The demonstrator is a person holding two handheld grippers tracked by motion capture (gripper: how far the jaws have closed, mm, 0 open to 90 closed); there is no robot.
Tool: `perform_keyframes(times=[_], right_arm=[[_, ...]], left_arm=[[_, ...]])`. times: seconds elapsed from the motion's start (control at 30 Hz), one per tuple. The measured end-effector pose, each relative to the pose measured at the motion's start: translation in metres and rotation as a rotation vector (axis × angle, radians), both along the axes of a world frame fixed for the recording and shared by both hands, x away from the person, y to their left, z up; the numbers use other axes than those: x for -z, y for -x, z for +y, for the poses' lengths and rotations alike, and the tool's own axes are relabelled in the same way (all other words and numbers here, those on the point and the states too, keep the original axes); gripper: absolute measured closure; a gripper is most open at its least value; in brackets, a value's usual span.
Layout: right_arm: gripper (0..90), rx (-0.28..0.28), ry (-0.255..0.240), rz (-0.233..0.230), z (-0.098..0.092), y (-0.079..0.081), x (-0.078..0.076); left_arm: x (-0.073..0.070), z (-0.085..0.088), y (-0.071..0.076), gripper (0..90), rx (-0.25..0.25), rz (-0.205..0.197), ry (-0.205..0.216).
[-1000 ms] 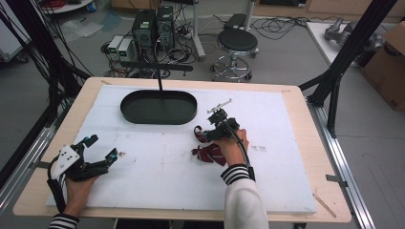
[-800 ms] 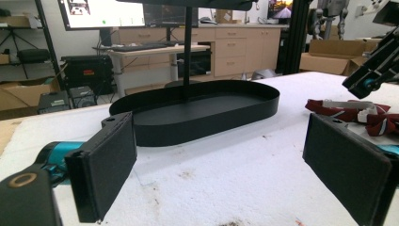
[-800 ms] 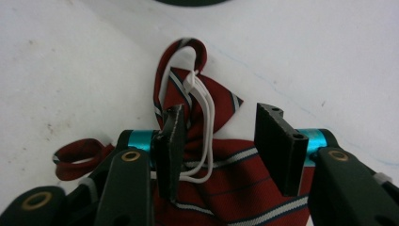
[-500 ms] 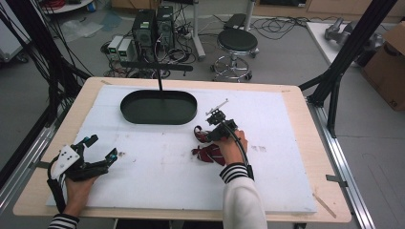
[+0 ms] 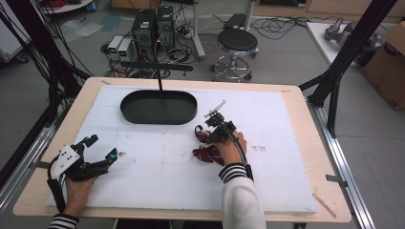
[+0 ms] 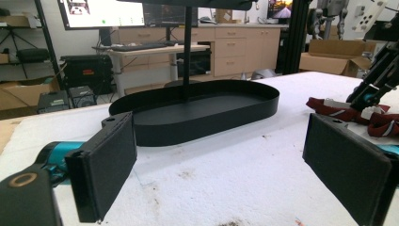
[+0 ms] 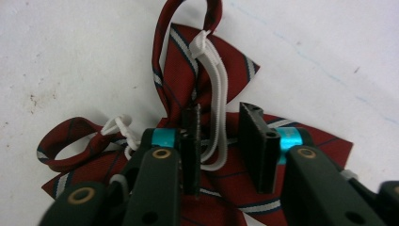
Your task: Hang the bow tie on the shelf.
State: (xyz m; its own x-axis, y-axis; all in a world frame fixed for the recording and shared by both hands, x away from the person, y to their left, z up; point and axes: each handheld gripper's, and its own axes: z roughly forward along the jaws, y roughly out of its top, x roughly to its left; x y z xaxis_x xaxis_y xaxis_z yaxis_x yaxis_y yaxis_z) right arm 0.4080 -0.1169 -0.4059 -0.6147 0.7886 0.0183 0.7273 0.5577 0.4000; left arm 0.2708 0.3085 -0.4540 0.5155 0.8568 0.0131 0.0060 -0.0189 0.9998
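Your left gripper (image 5: pixel 98 149) rests at the near left corner of the white foam board (image 5: pixel 286 181), jaws spread wide with nothing between them; against the earlier frames it has not shifted. In the left gripper view its two black pads (image 6: pixel 106 172) frame bare board, with the black oval tray (image 6: pixel 197 110) beyond.

Farther in, near the board's middle, your right gripper (image 5: pixel 210 131) points down onto the dark red striped bow tie (image 5: pixel 204 153), which lies flat on the board just short of the tray's (image 5: pixel 159 107) right end. Your hand sits in much the same spot as a second ago, but the jaws have just been closing. In the right gripper view they stand narrow, astride the tie's middle and its white elastic strap (image 7: pixel 217 94). A gap shows beside the strap, so they are not yet pinching it.
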Motion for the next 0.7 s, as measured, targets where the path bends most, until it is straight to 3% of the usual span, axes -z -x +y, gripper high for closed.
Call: perform_keyframes(times=[0.1, 0.43, 0.53, 0.57, 0.7], right_arm=[[86.3, -0.002, 0.016, -0.01, 0.004, 0.001, -0.001], [86.9, 0.006, -0.002, -0.024, 0.003, 0.003, -0.006], [86.9, 0.019, -0.034, -0.042, 0.001, 0.004, -0.01], [86.9, 0.023, -0.062, -0.068, 0.0, 0.005, -0.014], [86.9, 0.026, -0.101, -0.122, -0.003, 0.009, -0.022]], left_arm=[[0.0, 0.0, 0.0, 10.7, 0.0, 0.0, 0.0], [0.0, 0.0, 0.0, 10.7, 0.0, 0.0, 0.0], [0.0, 0.0, 0.0, 10.7, 0.0, -0.001, 0.0], [0.0, 0.0, 0.0, 10.7, 0.0, -0.001, 0.0], [0.0, 0.0, 0.0, 10.7, 0.0, -0.001, 0.0]])
